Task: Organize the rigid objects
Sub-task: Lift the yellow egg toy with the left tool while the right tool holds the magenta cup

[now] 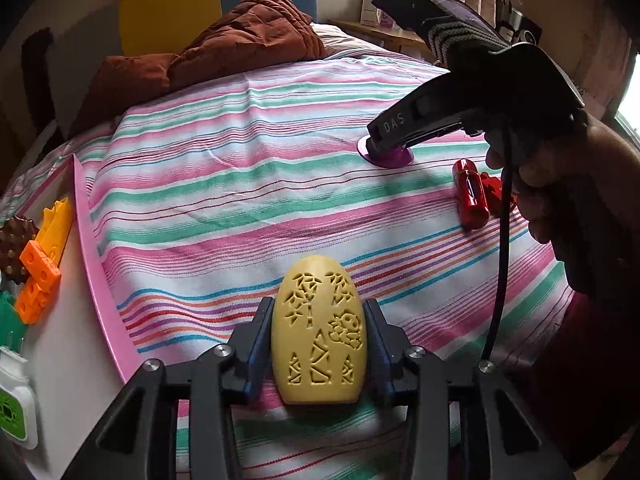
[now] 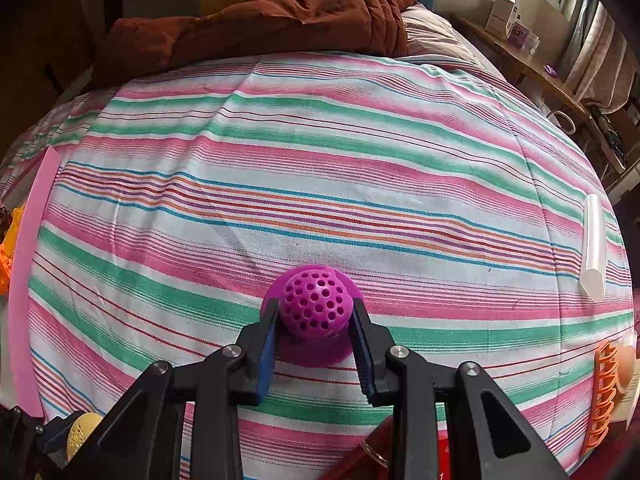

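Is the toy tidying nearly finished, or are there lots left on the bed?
About halfway. Done: orange blocks and a brown spiky toy sit in the pink-edged tray. In hand: the left tongs grip the yellow egg, and the right tongs grip the purple holey ball. Left: the red toy and a clear tube on the striped bedsheet.

Middle of the striped bedspread [image 2: 320, 152] is wide open between your grippers. Blocked: pink tray rim [image 1: 94, 256] far left, brown quilt [image 1: 248, 36] at the back, red cylinder [image 1: 471, 194] beside your right hand [image 1: 560, 184].
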`<state>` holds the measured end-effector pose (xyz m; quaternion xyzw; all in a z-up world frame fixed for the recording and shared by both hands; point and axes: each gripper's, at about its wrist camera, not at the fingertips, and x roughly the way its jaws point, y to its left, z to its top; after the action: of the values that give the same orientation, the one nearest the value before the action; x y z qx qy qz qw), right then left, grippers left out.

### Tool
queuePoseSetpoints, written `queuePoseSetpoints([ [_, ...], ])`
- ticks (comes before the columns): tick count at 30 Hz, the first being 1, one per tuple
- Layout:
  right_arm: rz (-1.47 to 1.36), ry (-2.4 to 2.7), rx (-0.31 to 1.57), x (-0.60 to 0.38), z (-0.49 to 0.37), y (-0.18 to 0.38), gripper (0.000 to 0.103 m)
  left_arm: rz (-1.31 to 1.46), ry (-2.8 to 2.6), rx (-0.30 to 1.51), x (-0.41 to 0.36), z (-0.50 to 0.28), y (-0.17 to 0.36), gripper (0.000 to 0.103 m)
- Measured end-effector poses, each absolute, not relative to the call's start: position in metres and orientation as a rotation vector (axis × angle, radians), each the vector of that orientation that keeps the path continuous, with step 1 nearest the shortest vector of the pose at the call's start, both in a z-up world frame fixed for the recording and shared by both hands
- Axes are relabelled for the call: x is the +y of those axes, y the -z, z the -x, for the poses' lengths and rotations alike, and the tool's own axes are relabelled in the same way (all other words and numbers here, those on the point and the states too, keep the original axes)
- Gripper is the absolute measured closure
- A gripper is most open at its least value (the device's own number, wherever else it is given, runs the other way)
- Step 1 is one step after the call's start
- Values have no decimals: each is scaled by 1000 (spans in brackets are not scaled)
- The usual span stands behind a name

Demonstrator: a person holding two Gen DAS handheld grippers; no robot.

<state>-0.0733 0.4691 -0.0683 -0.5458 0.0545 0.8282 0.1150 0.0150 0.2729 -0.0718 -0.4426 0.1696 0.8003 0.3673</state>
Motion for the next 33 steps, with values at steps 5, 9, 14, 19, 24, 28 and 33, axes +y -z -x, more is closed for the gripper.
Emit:
queuePoseSetpoints([
  [5,1594,-2430,132,468,72,68,70,1091,-2064,390,257,-26,53,59],
  [9,1589,-2432,93,464,72,68,70,1095,-2066,335,244,-26,45,59],
  [14,1585,-2435,71,461,72,68,70,1090,-2095,250,224,-20,30,59],
  [19,1583,-2435,60,461,72,68,70,1093,-2195,79,187,9,5,59],
  [24,1583,-2436,58,461,72,68,70,1177,-2294,-100,140,47,5,59],
  [28,1583,-2436,50,461,72,68,70,1284,-2324,-211,110,65,24,59],
  [33,1582,-2435,45,461,72,67,70,1385,-2329,-271,104,85,41,59],
])
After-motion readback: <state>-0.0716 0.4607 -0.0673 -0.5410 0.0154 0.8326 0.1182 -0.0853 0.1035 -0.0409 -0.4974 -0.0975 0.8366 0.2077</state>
